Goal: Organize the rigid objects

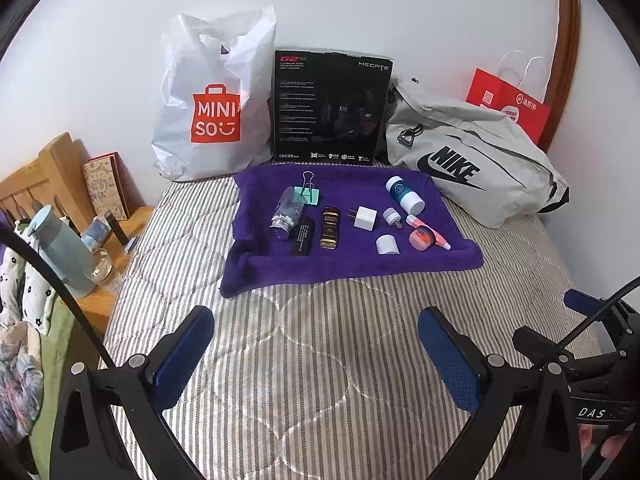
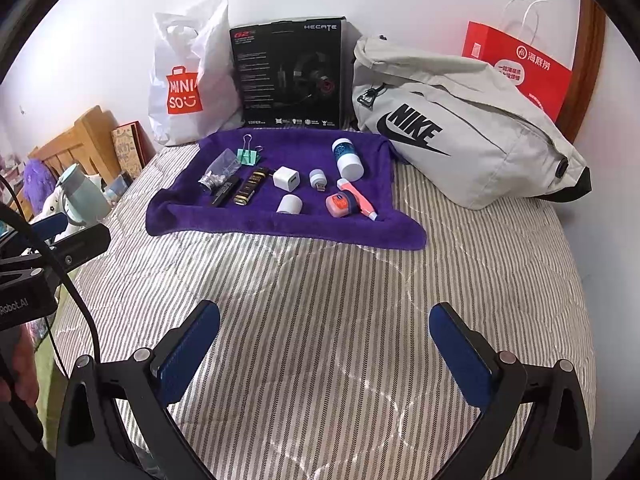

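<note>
A purple towel [image 1: 280, 268] [image 2: 192, 220] lies on the striped bed and carries several small objects. Among them are a clear bottle [image 1: 285, 214] [image 2: 218, 170], a green binder clip [image 1: 309, 193] [image 2: 249, 155], a black-and-gold box [image 1: 330, 227] [image 2: 250, 187], a white charger cube [image 1: 366, 217] [image 2: 287, 178], a blue-and-white bottle [image 1: 404, 194] [image 2: 346, 157] and a pink tube [image 1: 430, 232] [image 2: 358, 199]. My left gripper [image 1: 316, 344] and right gripper [image 2: 325, 346] both hover open over the bedspread, well short of the towel, holding nothing.
Against the wall stand a white Miniso bag [image 1: 212, 108] [image 2: 186, 80], a black headset box [image 1: 330, 108] [image 2: 290, 74], a grey Nike bag [image 1: 472, 156] [image 2: 460, 124] and a red paper bag [image 1: 508, 106] [image 2: 520, 64]. A wooden bedside shelf [image 1: 100, 300] holds a pale blue flask [image 1: 66, 250].
</note>
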`<state>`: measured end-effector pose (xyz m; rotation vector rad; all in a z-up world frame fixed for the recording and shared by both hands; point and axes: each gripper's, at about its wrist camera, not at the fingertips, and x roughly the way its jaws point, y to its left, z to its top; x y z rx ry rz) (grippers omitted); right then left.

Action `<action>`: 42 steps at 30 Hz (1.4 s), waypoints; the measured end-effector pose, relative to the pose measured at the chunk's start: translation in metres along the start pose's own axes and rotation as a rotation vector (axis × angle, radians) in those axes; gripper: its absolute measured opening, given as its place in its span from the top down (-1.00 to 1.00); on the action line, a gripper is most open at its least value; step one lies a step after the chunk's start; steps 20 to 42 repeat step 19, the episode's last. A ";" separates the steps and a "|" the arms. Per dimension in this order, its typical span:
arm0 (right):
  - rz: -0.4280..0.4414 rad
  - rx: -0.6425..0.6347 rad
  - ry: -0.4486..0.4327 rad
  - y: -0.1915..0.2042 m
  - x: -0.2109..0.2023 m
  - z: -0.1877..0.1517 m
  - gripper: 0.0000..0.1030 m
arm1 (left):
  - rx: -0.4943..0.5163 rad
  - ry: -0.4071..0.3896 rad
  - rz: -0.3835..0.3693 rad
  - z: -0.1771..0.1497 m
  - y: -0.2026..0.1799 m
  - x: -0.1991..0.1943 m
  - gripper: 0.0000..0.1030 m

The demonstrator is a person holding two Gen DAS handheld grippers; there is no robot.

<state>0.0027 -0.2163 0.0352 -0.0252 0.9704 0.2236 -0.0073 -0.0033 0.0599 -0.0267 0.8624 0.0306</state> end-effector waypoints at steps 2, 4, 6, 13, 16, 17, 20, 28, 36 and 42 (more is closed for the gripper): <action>0.000 0.003 0.002 0.000 0.001 0.001 -1.00 | 0.001 0.003 -0.001 0.000 0.000 0.001 -1.00; -0.002 0.005 0.003 -0.001 0.001 0.001 -1.00 | 0.002 0.007 0.000 0.000 0.001 0.002 -1.00; -0.003 0.006 0.005 -0.001 0.002 0.001 -1.00 | 0.000 0.010 -0.001 0.000 0.001 0.003 -1.00; -0.007 0.005 0.005 0.000 0.004 0.002 -1.00 | -0.002 0.015 0.001 0.001 0.002 0.006 -1.00; -0.006 0.004 0.008 0.001 0.005 0.002 -1.00 | -0.001 0.018 0.001 0.001 0.002 0.009 -1.00; -0.006 0.003 0.009 0.001 0.006 0.001 -1.00 | 0.006 0.008 -0.004 0.001 0.002 0.008 -1.00; -0.005 0.005 0.012 0.001 0.007 0.001 -1.00 | 0.007 -0.001 0.004 0.000 0.001 0.007 -1.00; -0.005 0.005 0.012 0.001 0.007 0.001 -1.00 | 0.007 -0.001 0.004 0.000 0.001 0.007 -1.00; -0.005 0.005 0.012 0.001 0.007 0.001 -1.00 | 0.007 -0.001 0.004 0.000 0.001 0.007 -1.00; -0.005 0.005 0.012 0.001 0.007 0.001 -1.00 | 0.007 -0.001 0.004 0.000 0.001 0.007 -1.00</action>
